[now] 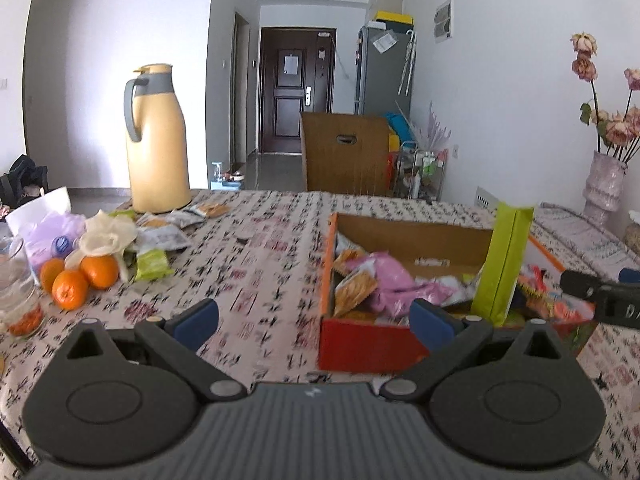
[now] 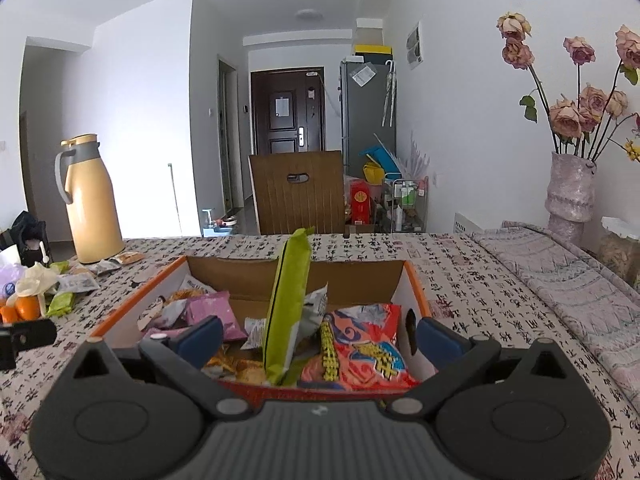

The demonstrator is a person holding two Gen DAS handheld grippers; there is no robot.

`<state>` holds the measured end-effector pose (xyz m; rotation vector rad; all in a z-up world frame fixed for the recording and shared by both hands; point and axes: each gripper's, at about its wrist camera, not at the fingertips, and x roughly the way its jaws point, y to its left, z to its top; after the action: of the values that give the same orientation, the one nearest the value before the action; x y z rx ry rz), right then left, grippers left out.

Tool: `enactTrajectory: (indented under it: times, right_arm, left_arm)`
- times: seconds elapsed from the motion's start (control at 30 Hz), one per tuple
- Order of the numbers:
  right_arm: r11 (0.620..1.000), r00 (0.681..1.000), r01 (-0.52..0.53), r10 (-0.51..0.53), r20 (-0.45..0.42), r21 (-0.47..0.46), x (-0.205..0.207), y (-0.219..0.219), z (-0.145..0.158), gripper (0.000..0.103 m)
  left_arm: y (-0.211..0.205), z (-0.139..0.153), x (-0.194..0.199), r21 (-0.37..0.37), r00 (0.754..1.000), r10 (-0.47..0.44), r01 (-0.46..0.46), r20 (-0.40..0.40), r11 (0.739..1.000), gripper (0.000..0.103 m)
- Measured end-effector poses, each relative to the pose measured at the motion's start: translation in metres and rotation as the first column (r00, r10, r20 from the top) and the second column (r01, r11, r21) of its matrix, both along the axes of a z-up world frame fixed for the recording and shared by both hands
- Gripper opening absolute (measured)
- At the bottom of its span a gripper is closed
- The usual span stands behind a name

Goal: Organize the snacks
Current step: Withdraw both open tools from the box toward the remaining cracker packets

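Bright daylight floods from my left; tablecloth [image 1: 272,264] ahead of my tongs smears, edges bow and darken

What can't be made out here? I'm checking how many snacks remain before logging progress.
- Snacks low in the box: both views, buried under upper packets and hidden by the gripper bodies.
- Loose packets by the thermos: left view, overlapped, print too small; count unclear.
- Tablecloth print: left view, blurred.
- Glass: left view, cut by the edge.
- Right gripper: left view, cut off by the edge.
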<state>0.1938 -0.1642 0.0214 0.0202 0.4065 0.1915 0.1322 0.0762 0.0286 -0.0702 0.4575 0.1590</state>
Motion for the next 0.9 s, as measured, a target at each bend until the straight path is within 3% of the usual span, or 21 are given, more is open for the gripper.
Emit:
enactTrajectory:
  times: [0.53, 0.9]
  right_arm:
    - [0.998, 0.995, -0.060, 0.057, -0.080, -0.032, -0.027, 0.018, -0.024, 0.103]
    - [0.994, 0.983, -0.096, 0.086, -0.160, -0.059, -0.019, 0.036, -0.043, 0.103]
  left_arm:
    - [0.022, -0.040, -0.010, -0.035, 0.995, 0.011, -0.015, -0.099, 0.999, 0.103]
    - [0.031, -0.061, -0.005, -0.089, 0.992, -0.009, -0.003, -0.127, 0.996, 0.103]
